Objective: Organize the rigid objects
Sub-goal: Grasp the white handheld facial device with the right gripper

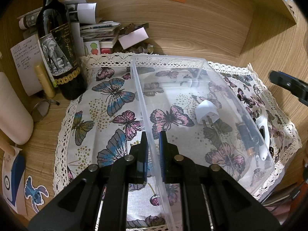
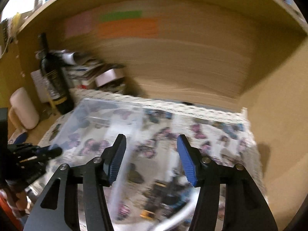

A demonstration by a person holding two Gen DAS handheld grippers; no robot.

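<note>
**Left gripper pinching bin wall; right gripper spread above the cloth**

On the butterfly-print cloth (image 1: 107,119) with the lace border, a clear plastic bin (image 1: 221,96) is sitting inside a wooden desk alcove. The left gripper (image 1: 154,142) is clamping the bin's near-left wall, one blue-padded finger outside and one inside, the thin plastic running between them.

Inside the bin, a white plug adapter (image 1: 207,111) is lying near the middle of the floor, prongs pointing toward the camera. Just beyond the bin's right wall, seen partly through the plastic, a dark cylindrical item (image 1: 244,132) and a white elongated object (image 1: 262,134) are resting on the cloth, close together and close to the wall; their exact identity is hard to make out.

Left of the cloth, a dark wine bottle (image 1: 55,44) with an elephant label is standing upright, a gold tube (image 1: 44,80) beside it, a stack of papers (image 1: 96,27) behind.

The right wrist view is heavily smeared. The right gripper (image 2: 151,157) is hovering above the cloth's right part with its fingers spread wide, nothing between them. The bin (image 2: 100,119) is showing to its left, and the other gripper (image 2: 38,152) is appearing at that view's left edge. Blurred dark and white items are lying low in that frame; details unreadable.
</note>
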